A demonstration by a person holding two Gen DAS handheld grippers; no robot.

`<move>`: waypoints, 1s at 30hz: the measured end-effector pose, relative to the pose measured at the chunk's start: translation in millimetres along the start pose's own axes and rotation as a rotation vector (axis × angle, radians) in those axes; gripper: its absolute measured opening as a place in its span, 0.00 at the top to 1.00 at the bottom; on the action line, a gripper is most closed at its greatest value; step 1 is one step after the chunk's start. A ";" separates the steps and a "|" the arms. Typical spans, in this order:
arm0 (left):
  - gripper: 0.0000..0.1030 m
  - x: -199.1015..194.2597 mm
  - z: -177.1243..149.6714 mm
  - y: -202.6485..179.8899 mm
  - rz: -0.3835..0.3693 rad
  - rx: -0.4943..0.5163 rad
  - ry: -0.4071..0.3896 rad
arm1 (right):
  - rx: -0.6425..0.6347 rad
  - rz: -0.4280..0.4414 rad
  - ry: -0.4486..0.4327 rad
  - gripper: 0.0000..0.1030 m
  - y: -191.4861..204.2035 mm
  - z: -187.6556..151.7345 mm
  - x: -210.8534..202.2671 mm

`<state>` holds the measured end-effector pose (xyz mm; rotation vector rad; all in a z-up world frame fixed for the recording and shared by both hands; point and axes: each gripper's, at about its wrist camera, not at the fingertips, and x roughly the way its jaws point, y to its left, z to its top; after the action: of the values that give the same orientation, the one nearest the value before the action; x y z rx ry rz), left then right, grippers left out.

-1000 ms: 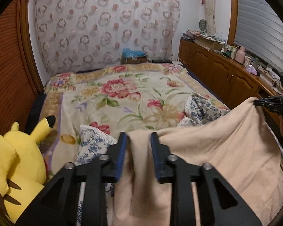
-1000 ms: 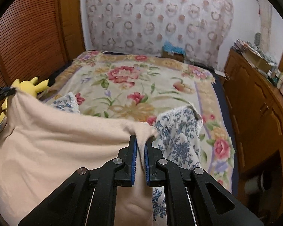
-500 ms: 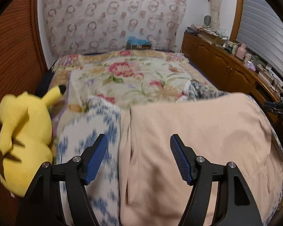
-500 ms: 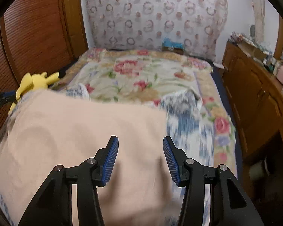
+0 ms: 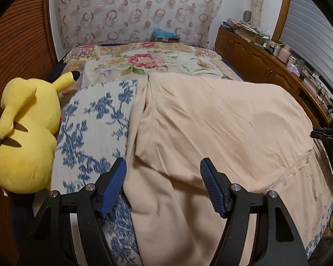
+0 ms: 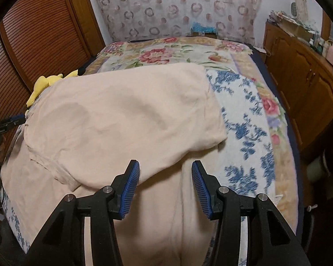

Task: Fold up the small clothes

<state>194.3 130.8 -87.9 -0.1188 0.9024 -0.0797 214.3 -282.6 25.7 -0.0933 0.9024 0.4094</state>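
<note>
A yellow plush (image 5: pixel 22 133) sits left of the left gripper (image 5: pixel 163 186), jaws apart above the peach garment (image 5: pixel 211 122) spread on the bed (image 5: pixel 144 59); the right gripper (image 6: pixel 165 185) hangs apart over its near edge

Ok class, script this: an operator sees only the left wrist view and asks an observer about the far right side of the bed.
Operator: What lies past the garment's right edge?
Observer: A wide strip of blue-flowered cloth lies beside the peach garment.
Operator: Is my right gripper holding anything?
Observer: No. The right gripper is open, its fingers over the garment's near part, gripping nothing.
</note>
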 end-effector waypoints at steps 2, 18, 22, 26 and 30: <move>0.32 1.1 -2.9 1.3 -0.012 -0.012 0.009 | -0.004 -0.020 0.004 0.51 0.9 3.8 10.2; 0.36 -0.2 -2.4 -9.8 -0.013 0.008 0.017 | -0.066 -0.131 -0.071 0.44 18.7 -0.6 40.9; 0.40 10.9 -1.7 -4.2 -0.021 -0.013 0.048 | -0.069 -0.122 -0.070 0.41 20.5 -0.7 41.3; 0.40 15.6 2.1 0.5 -0.041 -0.034 0.049 | -0.071 -0.122 -0.070 0.41 19.3 -0.8 40.9; 0.43 21.7 10.3 1.0 -0.057 -0.033 0.046 | -0.070 -0.120 -0.070 0.41 18.8 -1.3 41.0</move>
<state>215.8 129.9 -98.6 -0.1744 0.9463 -0.1213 228.6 -253.1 -5.2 -0.1955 0.8087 0.3306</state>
